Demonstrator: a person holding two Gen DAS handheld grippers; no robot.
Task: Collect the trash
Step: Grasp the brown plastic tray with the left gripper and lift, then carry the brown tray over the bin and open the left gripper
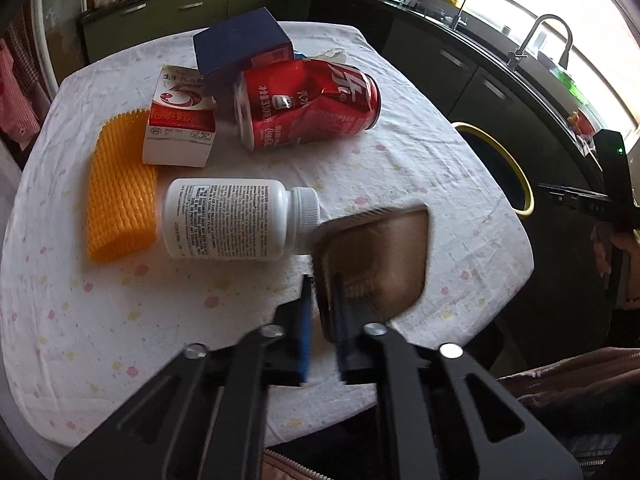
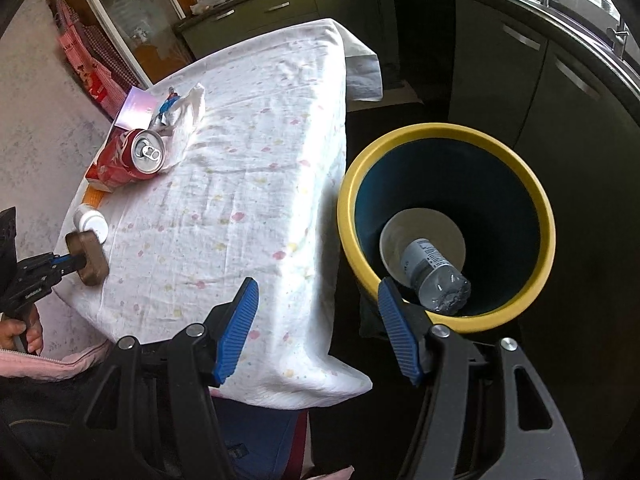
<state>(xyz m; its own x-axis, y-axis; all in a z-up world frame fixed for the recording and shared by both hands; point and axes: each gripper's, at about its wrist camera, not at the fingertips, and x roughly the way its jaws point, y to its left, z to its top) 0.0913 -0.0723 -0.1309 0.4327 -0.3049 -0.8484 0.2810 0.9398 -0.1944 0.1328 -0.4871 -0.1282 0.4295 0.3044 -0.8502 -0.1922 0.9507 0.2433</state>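
Note:
My left gripper [image 1: 322, 320] is shut on a flat brown box [image 1: 374, 258] just above the table, next to a white pill bottle [image 1: 236, 218] lying on its side. The box also shows in the right wrist view [image 2: 90, 258]. A crushed red cola can [image 1: 308, 106], a red-and-white carton [image 1: 180, 118], a yellow foam net [image 1: 120, 188] and a dark blue box [image 1: 240, 46] lie behind. My right gripper [image 2: 316, 316] is open and empty, beside the yellow-rimmed bin [image 2: 444, 136], which holds a grey can [image 2: 436, 276].
The table wears a white flowered cloth [image 2: 248, 184]; its right edge drops off next to the bin. A crumpled white wrapper [image 2: 186, 110] and a pink card [image 2: 136, 112] lie at the far end. Dark kitchen cabinets [image 2: 500, 72] stand behind.

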